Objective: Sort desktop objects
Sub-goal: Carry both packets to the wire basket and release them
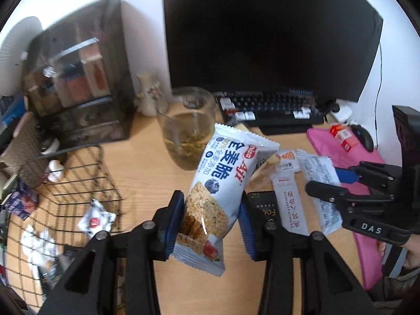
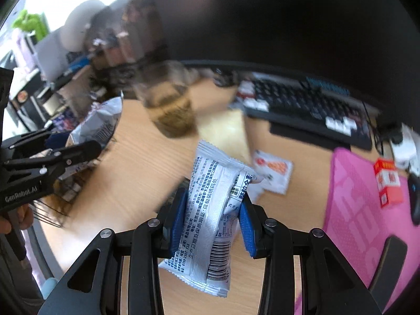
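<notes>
Left tool (image 1: 211, 216) clamped on light, crinkly white-and-blue cereal-bar packet (image 1: 223, 183) at frame centre above wooden surface (image 1: 147, 168); right tool (image 2: 214, 219) pinching silvery foil packet (image 2: 210, 215) likewise; slippery film, crushable contents, best gripped mid-body.

Desk clutter beyond the sorting

A dark monitor (image 1: 262, 31) stands at the back, ahead of the gripper, with a black keyboard (image 1: 267, 107) at its foot. A glass of pale tea (image 1: 186, 128) sits just ahead on the wooden desk (image 1: 141, 162). A smoked acrylic organiser (image 1: 78, 78) rises ahead to the left beside a small pale figurine (image 1: 149, 97). To the right lie a pink mat (image 1: 349, 157) and a black mouse (image 1: 363, 136).
</notes>
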A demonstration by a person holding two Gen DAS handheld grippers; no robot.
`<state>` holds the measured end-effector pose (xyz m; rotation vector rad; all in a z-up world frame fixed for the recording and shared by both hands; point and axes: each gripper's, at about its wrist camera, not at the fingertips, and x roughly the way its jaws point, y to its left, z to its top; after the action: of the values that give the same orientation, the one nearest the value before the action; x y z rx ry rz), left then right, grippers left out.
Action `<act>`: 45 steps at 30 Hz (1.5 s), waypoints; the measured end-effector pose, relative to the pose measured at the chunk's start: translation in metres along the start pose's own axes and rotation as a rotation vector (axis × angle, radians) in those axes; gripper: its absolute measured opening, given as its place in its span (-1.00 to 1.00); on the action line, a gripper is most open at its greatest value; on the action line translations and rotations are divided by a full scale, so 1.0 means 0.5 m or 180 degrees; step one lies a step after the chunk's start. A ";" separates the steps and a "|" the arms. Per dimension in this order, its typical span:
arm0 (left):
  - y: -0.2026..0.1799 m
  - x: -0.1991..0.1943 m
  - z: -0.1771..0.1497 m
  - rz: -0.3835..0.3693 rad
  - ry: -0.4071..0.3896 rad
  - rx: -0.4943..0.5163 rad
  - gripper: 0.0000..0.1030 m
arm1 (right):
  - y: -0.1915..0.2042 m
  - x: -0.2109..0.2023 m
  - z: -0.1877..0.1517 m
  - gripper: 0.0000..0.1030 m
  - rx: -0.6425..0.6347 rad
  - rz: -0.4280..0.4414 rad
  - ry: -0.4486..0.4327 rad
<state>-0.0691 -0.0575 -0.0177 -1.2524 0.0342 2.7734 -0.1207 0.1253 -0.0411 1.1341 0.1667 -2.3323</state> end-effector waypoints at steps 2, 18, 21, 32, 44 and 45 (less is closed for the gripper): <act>0.015 -0.034 -0.001 0.0048 -0.0079 -0.0035 -0.12 | 0.039 -0.019 0.018 -0.25 -0.0097 0.0088 -0.0085; 0.255 -0.257 -0.114 0.0838 -0.0343 -0.0748 -0.12 | 0.436 -0.034 0.101 -0.25 -0.1037 0.1128 -0.0278; 0.298 -0.270 -0.151 0.0954 -0.0285 -0.0899 -0.12 | 0.502 -0.017 0.094 -0.25 -0.1164 0.1255 -0.0224; 0.357 -0.264 -0.197 0.1029 -0.0191 -0.1107 -0.12 | 0.580 0.029 0.089 -0.25 -0.1313 0.1362 -0.0081; 0.382 -0.270 -0.190 0.1100 -0.0331 -0.1269 0.57 | 0.545 0.033 0.125 0.37 -0.1017 0.1001 -0.0470; 0.381 -0.268 -0.187 0.1104 -0.0323 -0.1257 0.57 | 0.537 0.033 0.129 0.37 -0.0992 0.0999 -0.0469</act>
<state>0.0700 -0.2633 0.0171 -1.2849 -0.3538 3.2584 -0.0351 -0.1309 0.0192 0.7718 0.2669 -2.0158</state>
